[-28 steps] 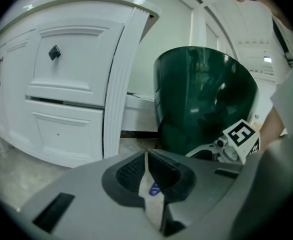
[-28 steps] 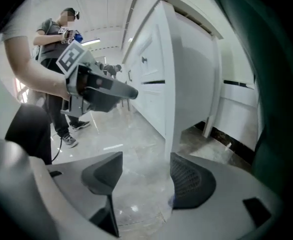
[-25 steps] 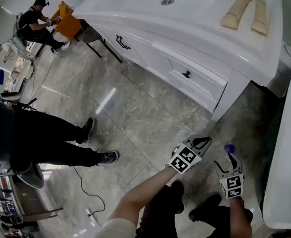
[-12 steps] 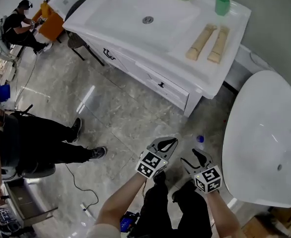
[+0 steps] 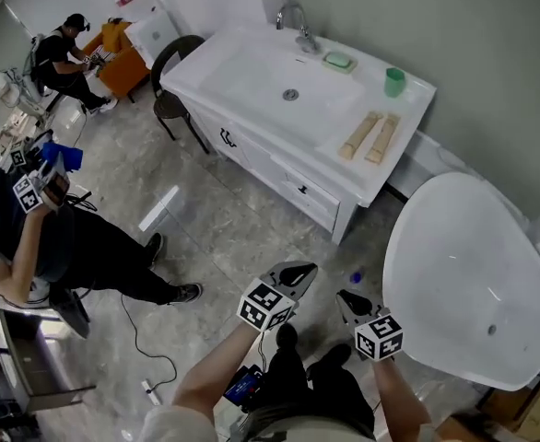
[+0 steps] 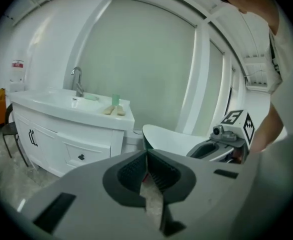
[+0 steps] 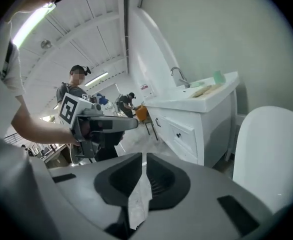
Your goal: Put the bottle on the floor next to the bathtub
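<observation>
Head view: the bottle (image 5: 356,276), of which little more than a blue cap can be made out, is on the grey floor (image 5: 242,238) at lower centre of the frame. It sits just beside the left rim of the white bathtub (image 5: 463,284), below the corner of the sink cabinet (image 5: 288,178). Whether it stands upright I cannot tell at this size.

My left tool (image 5: 298,271) and right tool (image 5: 346,299) hang side by side at bottom centre, well apart from the bottle. The left gripper view shows my left tool with its jaws together and nothing between them. In the right gripper view, my right tool's jaws have just been closing and now meet, also on nothing.

Step in hand, as I judge it: the placing is done, the bottle is released, and both tools are clear of it. The next move calls for little beyond keeping the tools clear of the bottle. If the bottle proved to be lying down, I would need to lower my right tool towards the tub's edge, spread its jaws and set the bottle upright.
</observation>
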The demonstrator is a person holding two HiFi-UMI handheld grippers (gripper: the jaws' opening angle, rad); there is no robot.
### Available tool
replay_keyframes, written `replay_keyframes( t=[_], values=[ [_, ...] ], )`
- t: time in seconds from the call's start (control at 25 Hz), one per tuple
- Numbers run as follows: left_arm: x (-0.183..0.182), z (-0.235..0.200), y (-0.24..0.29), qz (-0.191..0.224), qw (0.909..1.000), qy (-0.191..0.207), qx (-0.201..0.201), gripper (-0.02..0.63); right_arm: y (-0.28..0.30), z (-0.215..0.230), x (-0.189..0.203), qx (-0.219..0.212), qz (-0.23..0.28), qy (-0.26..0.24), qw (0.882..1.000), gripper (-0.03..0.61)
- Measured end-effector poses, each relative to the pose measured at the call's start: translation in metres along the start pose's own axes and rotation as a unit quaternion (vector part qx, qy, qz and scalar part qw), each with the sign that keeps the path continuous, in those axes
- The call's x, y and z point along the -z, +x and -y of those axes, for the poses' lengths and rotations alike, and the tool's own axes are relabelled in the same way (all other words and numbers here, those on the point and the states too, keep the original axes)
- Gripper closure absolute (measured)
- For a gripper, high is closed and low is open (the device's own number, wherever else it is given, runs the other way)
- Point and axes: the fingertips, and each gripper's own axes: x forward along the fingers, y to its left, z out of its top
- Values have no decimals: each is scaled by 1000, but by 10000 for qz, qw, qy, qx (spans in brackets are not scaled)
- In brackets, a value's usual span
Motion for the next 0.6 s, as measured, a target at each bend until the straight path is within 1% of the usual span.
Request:
replay_keyframes(
  t=[0.08, 0.2, 0.28, 0.44, 0.6],
  values=[
    [-18, 9, -28, 115, 9999, -43, -100, 549, -16, -19, -10, -18, -47, -106, 9999, 539],
    [-47, 12, -67, 335, 9989, 165, -270, 549, -28, -43, -33, -113, 92, -331, 9993, 543],
    [-63, 15, -88, 410, 9982, 240, -376, 549, -36, -55, -46, -169, 194, -425, 9988, 543],
    [-70, 31, -113, 495, 9975, 110, -492, 549, -63, -66, -52, -153, 201, -554, 9981, 551],
    [-88, 34, -130, 757, 9951, 164, -619, 552, -78, -63, -77, -19, 493, -822, 9954, 551]
  ],
)
